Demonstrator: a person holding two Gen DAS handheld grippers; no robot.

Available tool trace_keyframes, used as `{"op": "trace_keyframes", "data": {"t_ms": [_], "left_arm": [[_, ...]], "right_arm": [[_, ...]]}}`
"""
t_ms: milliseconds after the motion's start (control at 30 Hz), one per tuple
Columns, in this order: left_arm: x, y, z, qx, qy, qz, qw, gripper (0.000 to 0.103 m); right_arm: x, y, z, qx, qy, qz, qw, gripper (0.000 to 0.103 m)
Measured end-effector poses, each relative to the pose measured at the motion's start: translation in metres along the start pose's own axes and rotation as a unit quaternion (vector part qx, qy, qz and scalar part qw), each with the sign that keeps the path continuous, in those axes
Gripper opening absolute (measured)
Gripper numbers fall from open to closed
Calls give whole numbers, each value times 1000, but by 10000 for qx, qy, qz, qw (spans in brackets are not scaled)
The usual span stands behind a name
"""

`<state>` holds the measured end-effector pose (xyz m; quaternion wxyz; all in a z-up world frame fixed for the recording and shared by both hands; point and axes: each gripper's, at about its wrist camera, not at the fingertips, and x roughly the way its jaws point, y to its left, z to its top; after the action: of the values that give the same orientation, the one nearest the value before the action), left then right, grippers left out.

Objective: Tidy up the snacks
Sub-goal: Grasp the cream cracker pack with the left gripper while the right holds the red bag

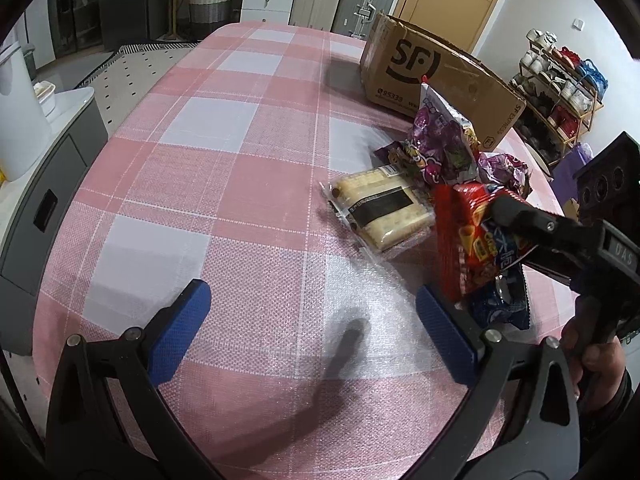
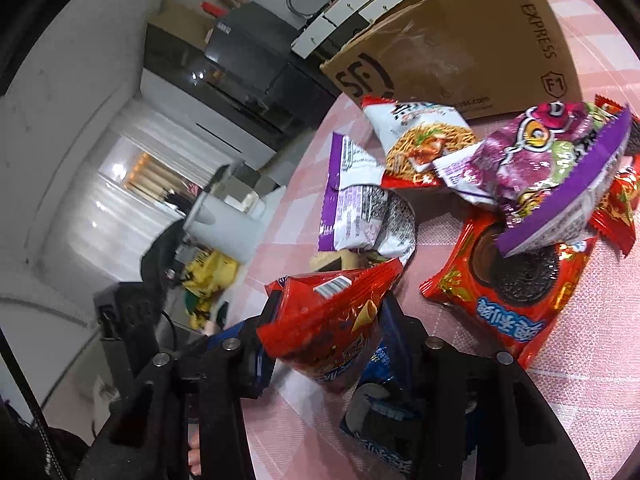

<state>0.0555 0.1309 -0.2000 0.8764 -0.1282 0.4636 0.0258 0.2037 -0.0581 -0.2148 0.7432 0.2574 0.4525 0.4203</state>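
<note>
Now, red snack bag [image 2: 332, 320] clamped in right gripper [image 2: 328, 316] jaws — left gripper [image 1: 312, 332] agape, well aside.

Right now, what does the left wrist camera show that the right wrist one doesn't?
Only the left wrist view shows the left tongs, open over bare tablecloth, and the clear-wrapped cracker pack in full. Only the right wrist view shows the red Oreo pack and the noodle packet. Both show the right tongs shut on the red snack bag, the purple bags and the SF box.
</note>
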Motion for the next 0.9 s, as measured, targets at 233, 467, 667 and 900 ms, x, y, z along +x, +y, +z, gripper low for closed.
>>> {"op": "trace_keyframes", "data": {"t_ms": [233, 467, 667, 900], "left_arm": [[2, -7, 3, 120, 38, 115, 9999, 102], [4, -15, 16, 337, 4, 264, 9991, 102], [12, -26, 34, 682, 39, 291, 9972, 102], [34, -43, 54, 1217, 246, 161, 9921, 102]], "right_arm": [[-24, -11, 4, 71, -249, 225, 9994, 46], [-76, -33, 8, 189, -644, 411, 9969, 46], [-118, -45, 7, 242, -998, 325, 9942, 46], [-152, -54, 4, 340, -1274, 124, 9912, 46]]}}
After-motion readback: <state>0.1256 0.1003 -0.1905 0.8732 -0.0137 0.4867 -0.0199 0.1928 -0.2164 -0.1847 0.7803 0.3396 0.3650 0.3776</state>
